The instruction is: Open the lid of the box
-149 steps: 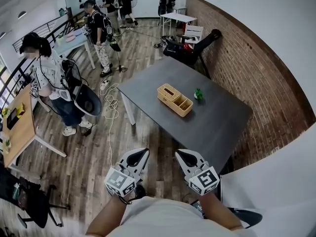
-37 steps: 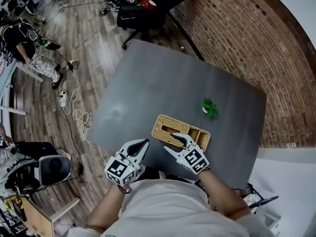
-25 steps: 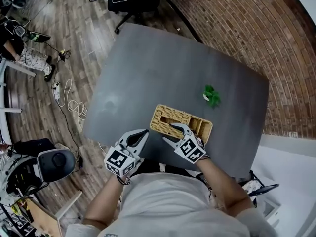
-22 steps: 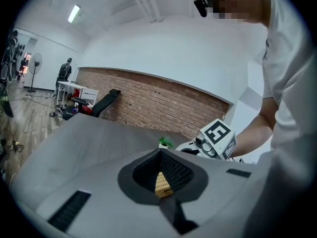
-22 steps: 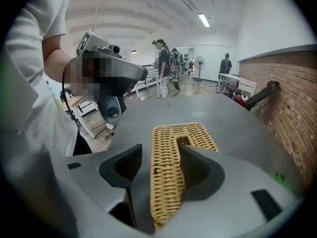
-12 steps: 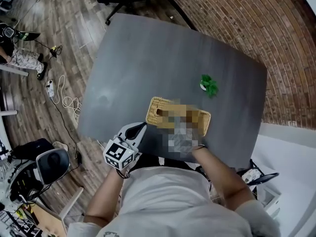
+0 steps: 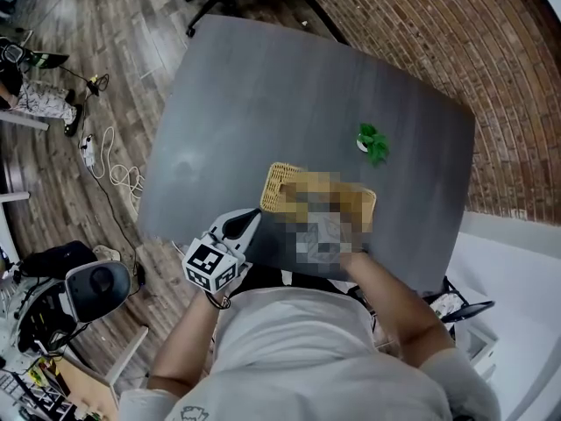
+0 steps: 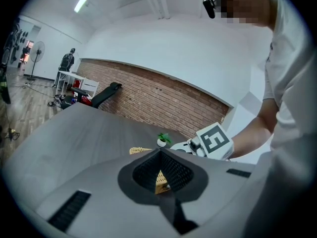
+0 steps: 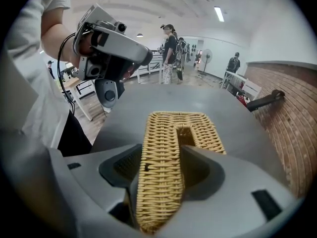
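Now | right claw [image 9: 161, 150] clamps wicker lid [image 9: 163, 125] (long axis pointing straight away) | left claw [image 8: 160, 152] closed

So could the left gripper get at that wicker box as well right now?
Probably yes. The left gripper sits just off the near end of the wicker box, with only bare table between. The right gripper, fingers shut on the lid, works further along.
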`<state>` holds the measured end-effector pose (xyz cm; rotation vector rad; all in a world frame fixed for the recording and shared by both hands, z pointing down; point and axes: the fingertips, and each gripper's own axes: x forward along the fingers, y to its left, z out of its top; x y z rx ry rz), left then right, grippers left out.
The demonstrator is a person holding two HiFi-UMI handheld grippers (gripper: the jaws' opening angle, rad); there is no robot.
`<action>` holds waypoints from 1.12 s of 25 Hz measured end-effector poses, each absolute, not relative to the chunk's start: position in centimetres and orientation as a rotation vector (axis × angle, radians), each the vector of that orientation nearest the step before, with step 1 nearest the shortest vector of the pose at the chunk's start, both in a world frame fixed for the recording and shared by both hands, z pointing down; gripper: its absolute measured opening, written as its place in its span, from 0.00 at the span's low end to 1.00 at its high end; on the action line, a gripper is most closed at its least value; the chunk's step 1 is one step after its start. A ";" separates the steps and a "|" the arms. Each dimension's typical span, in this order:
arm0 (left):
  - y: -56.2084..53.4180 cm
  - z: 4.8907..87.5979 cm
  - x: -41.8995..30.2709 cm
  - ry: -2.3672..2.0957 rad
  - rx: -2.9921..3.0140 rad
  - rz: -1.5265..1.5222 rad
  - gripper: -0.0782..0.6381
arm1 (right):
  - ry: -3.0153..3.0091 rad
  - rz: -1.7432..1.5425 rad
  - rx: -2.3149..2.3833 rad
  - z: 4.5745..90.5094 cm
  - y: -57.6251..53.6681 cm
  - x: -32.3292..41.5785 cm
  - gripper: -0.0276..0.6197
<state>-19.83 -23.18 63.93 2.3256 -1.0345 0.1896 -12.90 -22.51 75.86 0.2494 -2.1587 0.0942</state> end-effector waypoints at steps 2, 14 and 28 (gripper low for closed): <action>-23.3 63.7 -20.0 -1.032 2.328 0.188 0.12 | -2.146 0.111 0.242 75.8 -22.5 -13.0 0.43; -25.2 61.3 -21.1 -1.034 2.374 0.168 0.12 | -2.149 0.299 0.156 72.5 -23.2 -13.2 0.41; -28.4 58.2 -19.8 -0.993 2.458 0.159 0.12 | -2.198 0.267 0.080 65.6 -26.7 -13.1 0.18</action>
